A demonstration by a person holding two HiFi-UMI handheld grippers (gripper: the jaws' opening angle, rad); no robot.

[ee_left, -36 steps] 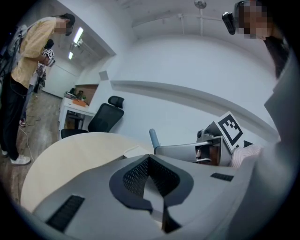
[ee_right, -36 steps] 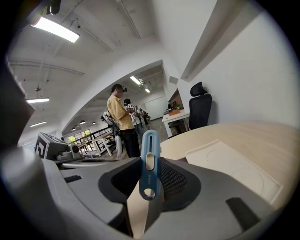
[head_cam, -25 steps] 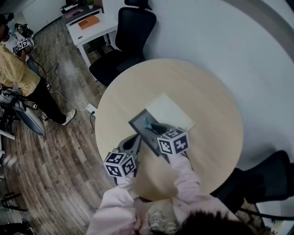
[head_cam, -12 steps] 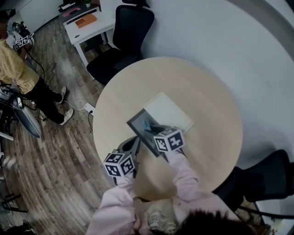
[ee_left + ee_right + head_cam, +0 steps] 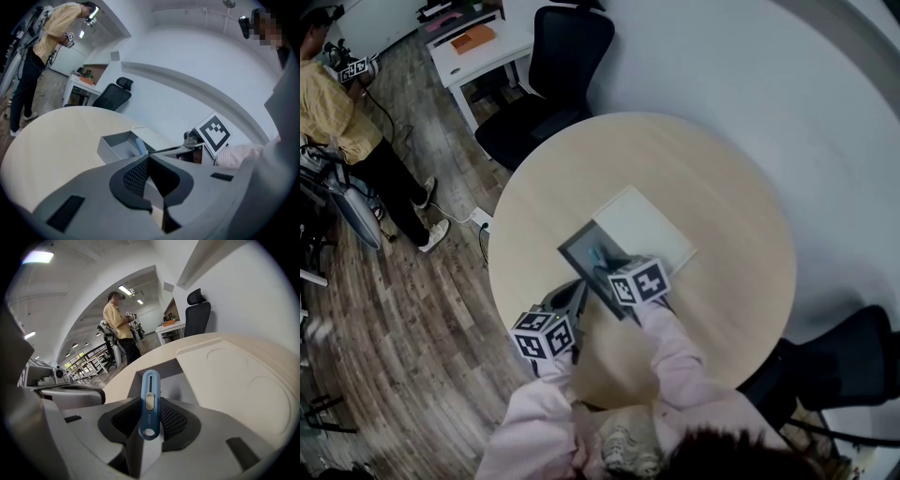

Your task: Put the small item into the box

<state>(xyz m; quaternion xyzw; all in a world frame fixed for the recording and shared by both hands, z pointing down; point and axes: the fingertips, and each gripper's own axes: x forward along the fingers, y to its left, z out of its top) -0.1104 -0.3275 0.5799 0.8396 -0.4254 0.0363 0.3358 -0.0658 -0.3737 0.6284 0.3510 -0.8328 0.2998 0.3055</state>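
Note:
A grey open box [image 5: 575, 251] lies on the round pale table [image 5: 712, 187], with its white lid [image 5: 642, 228] right behind it. My right gripper [image 5: 605, 259] reaches down over the box, shut on a small blue slider knife [image 5: 150, 399] that stands upright between its pads above the box's inside [image 5: 176, 371]. The left gripper view shows the knife's tip [image 5: 140, 146] just above the box [image 5: 112, 143]. My left gripper [image 5: 576, 292] hangs at the box's near left corner with its jaws [image 5: 147, 159] closed and nothing in them.
A black office chair [image 5: 553, 66] stands behind the table, another [image 5: 853, 366] at the right. A white desk [image 5: 478, 42] and a person in a yellow shirt [image 5: 337, 103] are at the far left. The lid [image 5: 234, 376] lies right of the box.
My right gripper has sunk toward the box with the blue knife still in it. The left gripper has dropped a little. The person in the background has stepped further away.

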